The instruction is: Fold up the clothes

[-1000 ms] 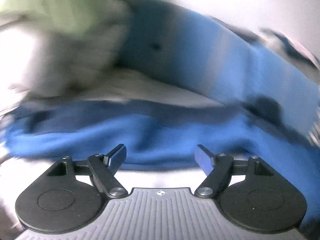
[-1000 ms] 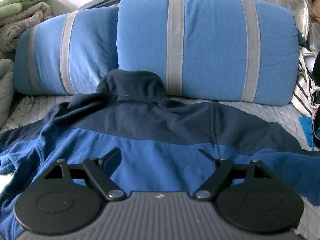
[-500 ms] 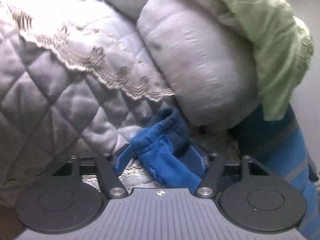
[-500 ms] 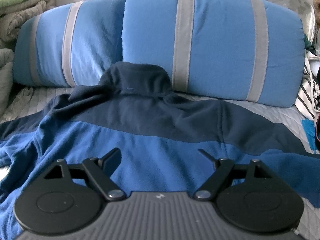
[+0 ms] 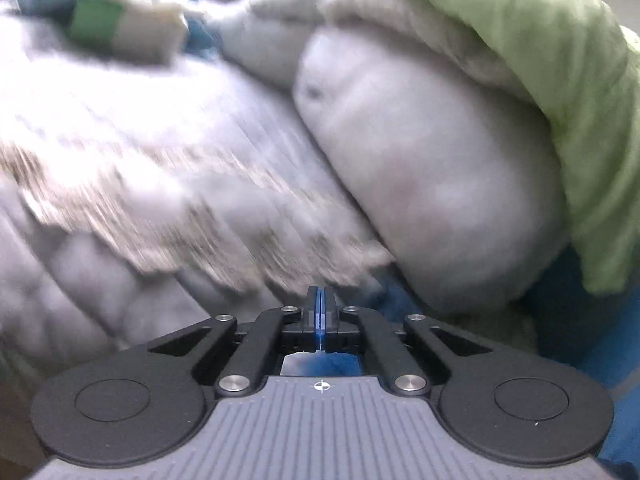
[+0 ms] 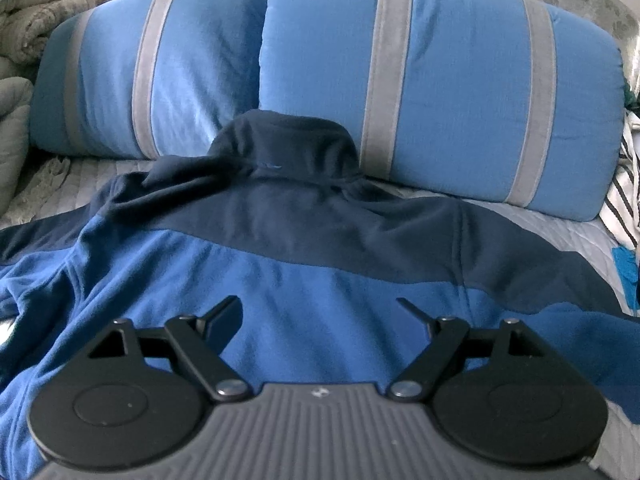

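A blue fleece jacket with a navy yoke and collar lies back-up on the bed, collar against the pillows. My right gripper is open and empty, low over the jacket's lower back. My left gripper is shut on the jacket's blue sleeve cuff, which shows as blue cloth under and behind the closed fingers. The left wrist view is blurred by motion.
Two blue pillows with grey stripes stand behind the jacket. Folded green and beige blankets sit at the far left. A grey quilted bedspread, a grey bolster and a green blanket fill the left wrist view.
My left gripper swung to the sleeve cuff, then closed on it from open. My right gripper has crept slightly forward over the jacket and stays open.
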The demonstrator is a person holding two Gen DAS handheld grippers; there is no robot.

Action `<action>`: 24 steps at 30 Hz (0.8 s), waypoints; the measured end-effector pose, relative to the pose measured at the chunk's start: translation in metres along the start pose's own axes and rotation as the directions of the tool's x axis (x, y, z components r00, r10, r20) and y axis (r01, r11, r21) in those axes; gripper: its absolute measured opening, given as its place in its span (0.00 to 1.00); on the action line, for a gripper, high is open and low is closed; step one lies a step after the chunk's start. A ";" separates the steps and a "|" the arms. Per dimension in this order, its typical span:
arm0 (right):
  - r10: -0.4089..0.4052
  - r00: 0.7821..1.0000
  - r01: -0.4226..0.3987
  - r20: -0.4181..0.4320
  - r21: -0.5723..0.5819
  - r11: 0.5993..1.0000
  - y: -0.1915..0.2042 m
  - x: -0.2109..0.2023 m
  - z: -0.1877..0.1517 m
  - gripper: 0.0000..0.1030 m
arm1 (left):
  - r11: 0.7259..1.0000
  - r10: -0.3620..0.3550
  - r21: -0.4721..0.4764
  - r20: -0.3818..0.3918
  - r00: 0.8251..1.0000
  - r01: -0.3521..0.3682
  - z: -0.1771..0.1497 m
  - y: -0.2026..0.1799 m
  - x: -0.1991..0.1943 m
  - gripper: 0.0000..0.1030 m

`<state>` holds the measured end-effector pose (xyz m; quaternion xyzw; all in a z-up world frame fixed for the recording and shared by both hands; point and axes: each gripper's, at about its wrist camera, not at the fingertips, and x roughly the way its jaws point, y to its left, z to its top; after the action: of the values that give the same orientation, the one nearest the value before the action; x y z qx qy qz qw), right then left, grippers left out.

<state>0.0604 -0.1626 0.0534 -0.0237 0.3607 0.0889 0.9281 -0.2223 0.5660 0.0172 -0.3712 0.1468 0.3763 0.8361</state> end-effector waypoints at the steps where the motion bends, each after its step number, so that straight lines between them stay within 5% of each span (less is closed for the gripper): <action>1: 0.000 1.000 0.000 -0.001 -0.001 1.000 0.000 0.000 0.000 0.87 | 1.000 0.027 0.007 0.011 1.000 -0.028 0.006 0.002 -0.003 0.00; 3: 0.002 1.000 -0.002 0.001 -0.004 1.000 0.000 0.000 0.000 0.87 | 0.998 0.059 0.011 0.009 0.998 -0.059 0.010 0.008 -0.008 0.01; 7: 0.005 1.000 -0.005 0.004 -0.003 1.000 0.000 -0.001 0.000 0.87 | 1.000 -0.007 0.007 -0.073 0.997 0.007 0.005 0.017 -0.009 0.08; 9: 0.005 1.000 -0.005 0.004 -0.006 1.000 0.001 -0.001 -0.001 0.87 | 0.997 -0.072 -0.028 -0.110 0.991 0.069 -0.004 0.020 -0.007 0.25; 11: 0.005 1.000 -0.005 0.005 -0.010 1.000 0.003 -0.001 -0.001 0.87 | 0.989 -0.139 -0.073 -0.137 0.981 0.130 -0.014 0.021 -0.003 0.57; 19: -0.003 1.000 0.003 0.006 -0.016 1.000 0.004 0.000 -0.002 0.87 | 0.937 -0.301 -0.253 -0.224 0.927 0.243 -0.055 0.020 0.020 0.57; 22: -0.004 1.000 0.004 0.003 -0.019 1.000 0.004 0.001 -0.002 0.87 | 0.912 -0.330 -0.322 -0.206 0.921 0.255 -0.064 0.020 0.027 0.56; 24: -0.003 1.000 0.003 0.001 -0.022 1.000 0.004 0.001 -0.003 0.87 | 0.902 -0.330 -0.352 -0.189 0.925 0.250 -0.068 0.020 0.030 0.34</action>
<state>0.0590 -0.1589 0.0505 -0.0345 0.3593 0.0914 0.9281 -0.2141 0.5409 -0.0548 -0.5636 0.1279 0.2171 0.7867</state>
